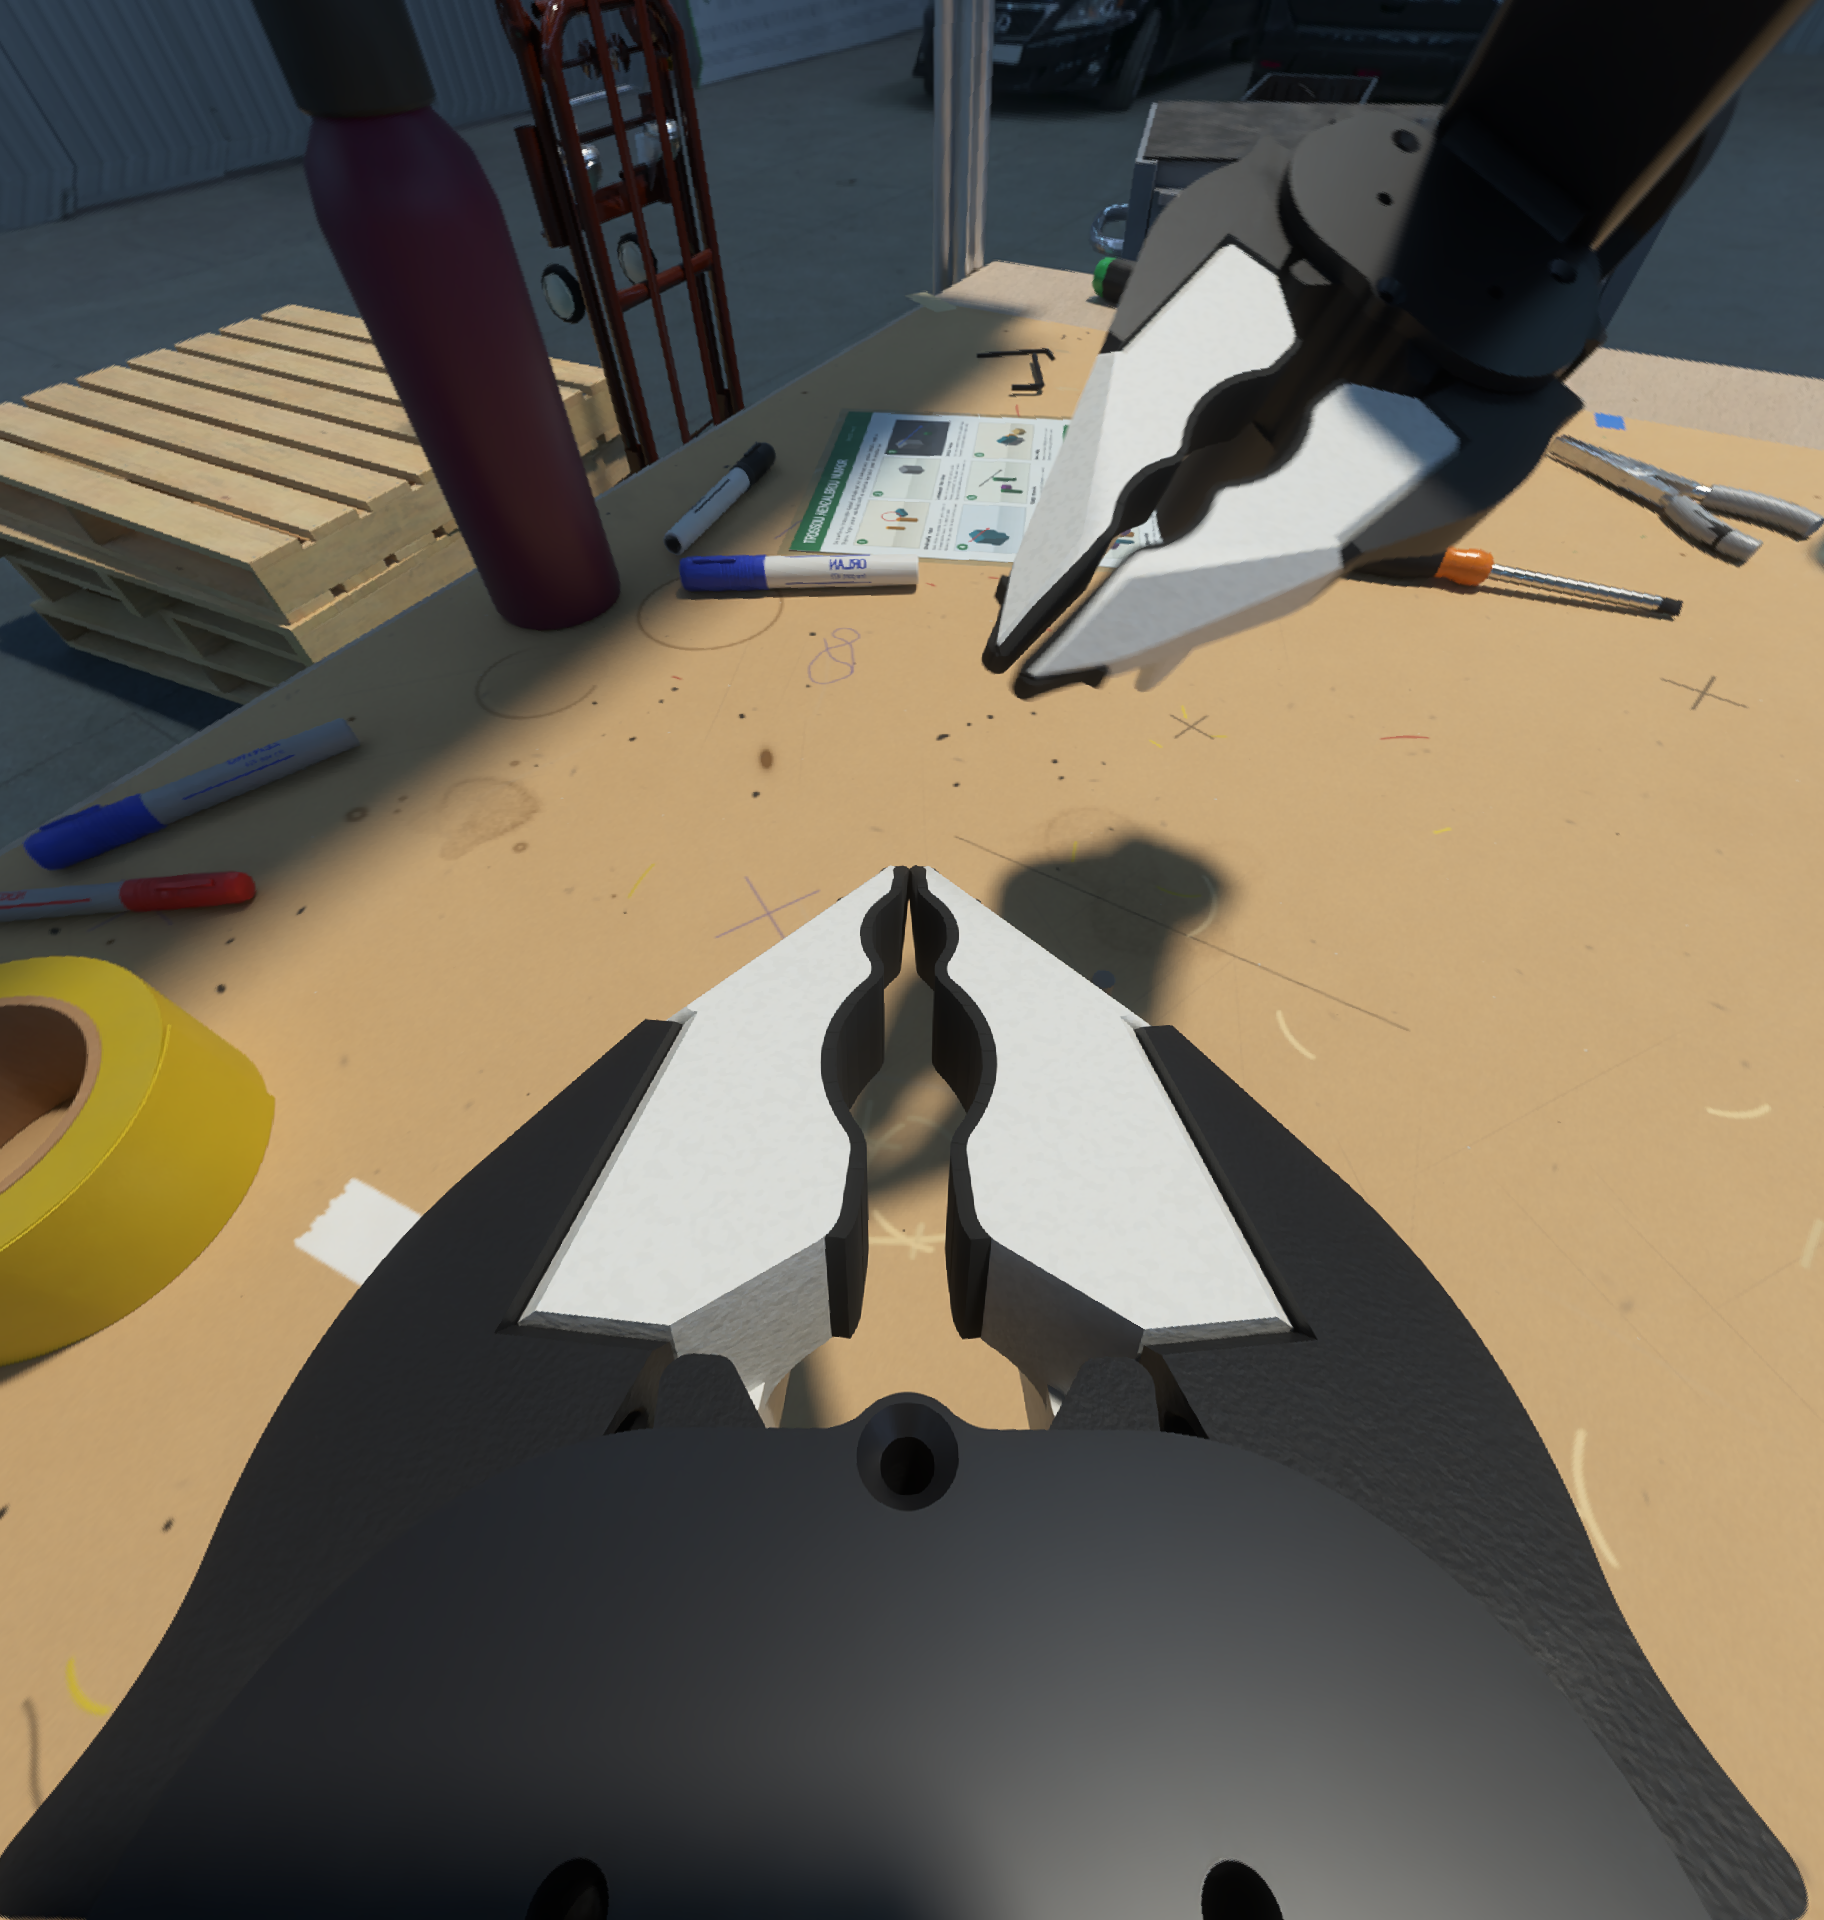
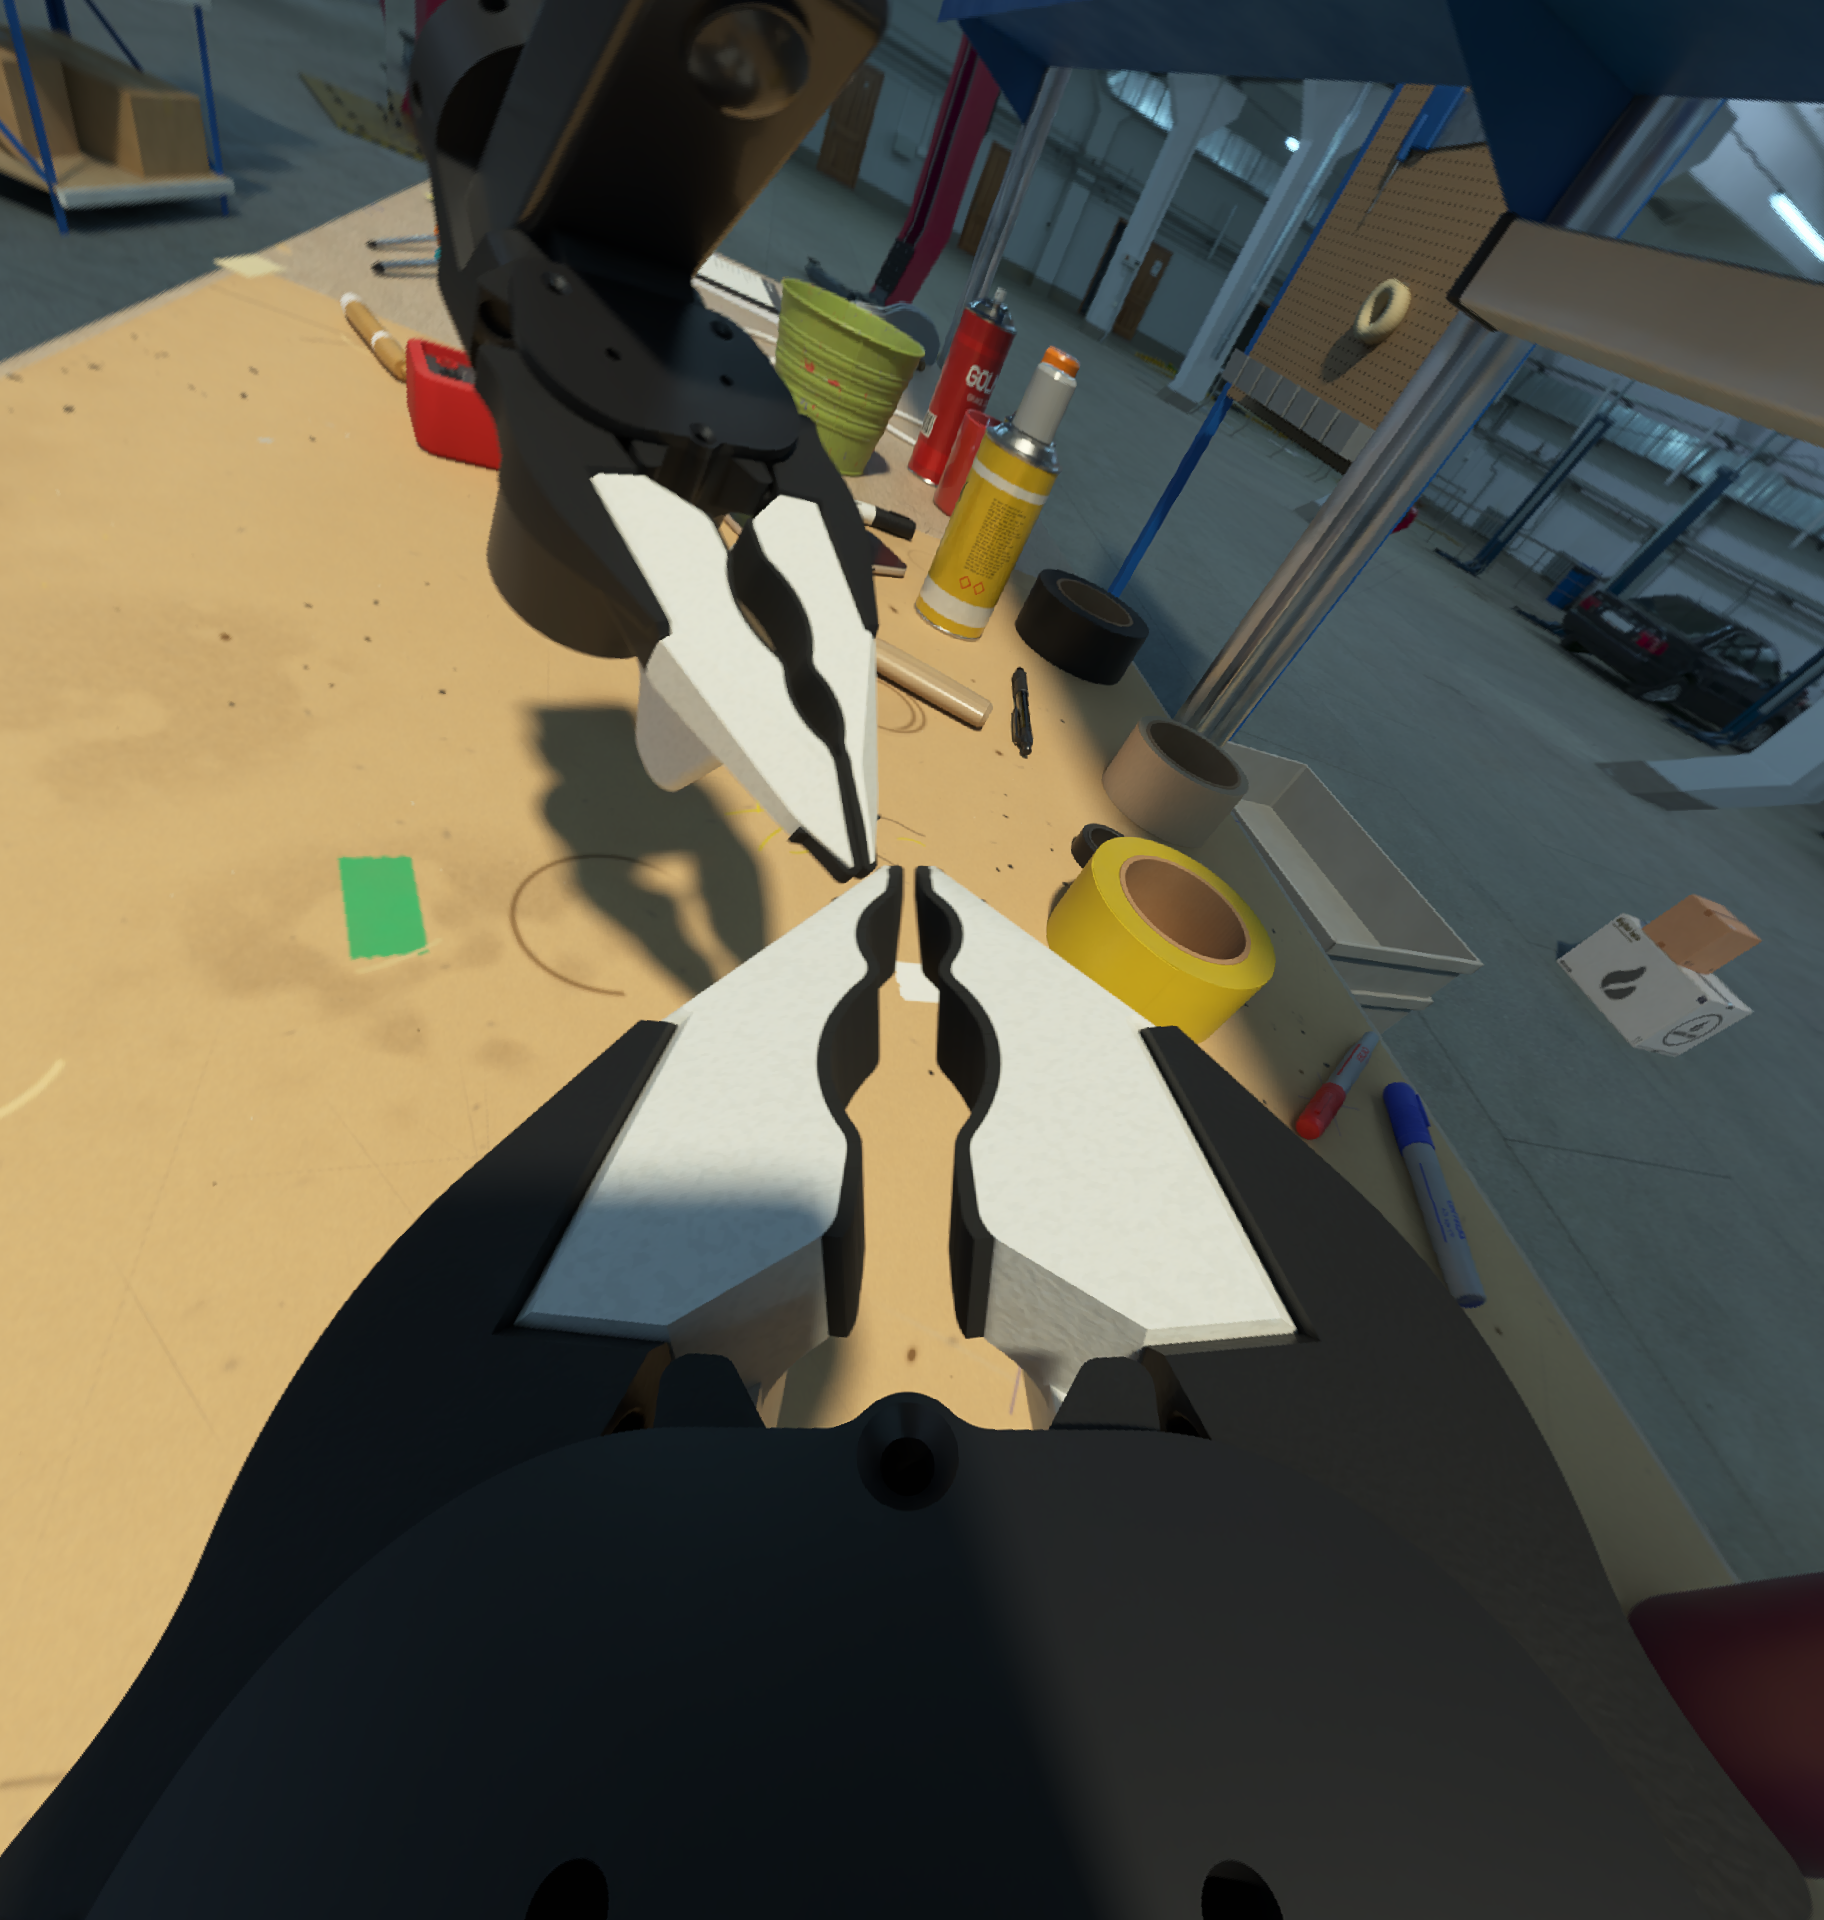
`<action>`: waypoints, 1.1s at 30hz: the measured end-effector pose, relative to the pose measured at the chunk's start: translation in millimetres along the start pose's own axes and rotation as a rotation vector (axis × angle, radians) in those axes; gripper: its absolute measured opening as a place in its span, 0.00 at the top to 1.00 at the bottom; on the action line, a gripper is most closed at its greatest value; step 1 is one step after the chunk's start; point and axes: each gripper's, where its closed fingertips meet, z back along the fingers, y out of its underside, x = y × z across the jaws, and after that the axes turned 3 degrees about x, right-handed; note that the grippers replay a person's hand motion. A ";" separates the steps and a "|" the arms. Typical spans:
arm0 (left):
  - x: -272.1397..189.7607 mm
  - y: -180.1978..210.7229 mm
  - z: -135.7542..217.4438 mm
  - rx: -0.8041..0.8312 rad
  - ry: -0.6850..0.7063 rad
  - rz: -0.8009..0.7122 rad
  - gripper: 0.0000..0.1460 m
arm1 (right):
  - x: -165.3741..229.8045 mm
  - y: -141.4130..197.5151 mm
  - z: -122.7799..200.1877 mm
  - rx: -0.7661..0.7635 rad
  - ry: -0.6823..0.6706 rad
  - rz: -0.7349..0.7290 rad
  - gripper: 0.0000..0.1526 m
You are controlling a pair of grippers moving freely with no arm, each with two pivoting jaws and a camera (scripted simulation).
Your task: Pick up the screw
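I cannot find the screw anywhere on the counter (image 1: 1407,1039), so nothing is picked up yet. Both my left hand-held gripper (image 1: 908,878) and right hand-held gripper (image 2: 908,878) are nearly closed, tips almost touching, holding nothing.

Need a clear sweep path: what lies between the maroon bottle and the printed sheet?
In the left wrist view, two markers: a black-capped marker and a blue-capped marker.
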 end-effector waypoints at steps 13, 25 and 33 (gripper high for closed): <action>4.3 14.6 -0.4 0.086 0.005 0.014 1.00 | 15.4 19.1 -10.0 0.130 -0.047 0.086 0.91; 7.5 41.6 -3.8 0.262 -0.052 -0.068 1.00 | 58.6 118.9 -16.0 0.599 -0.372 -0.062 0.83; 5.0 45.2 -4.3 0.279 -0.033 -0.064 1.00 | 64.0 115.0 -11.0 0.577 -0.421 -0.106 0.83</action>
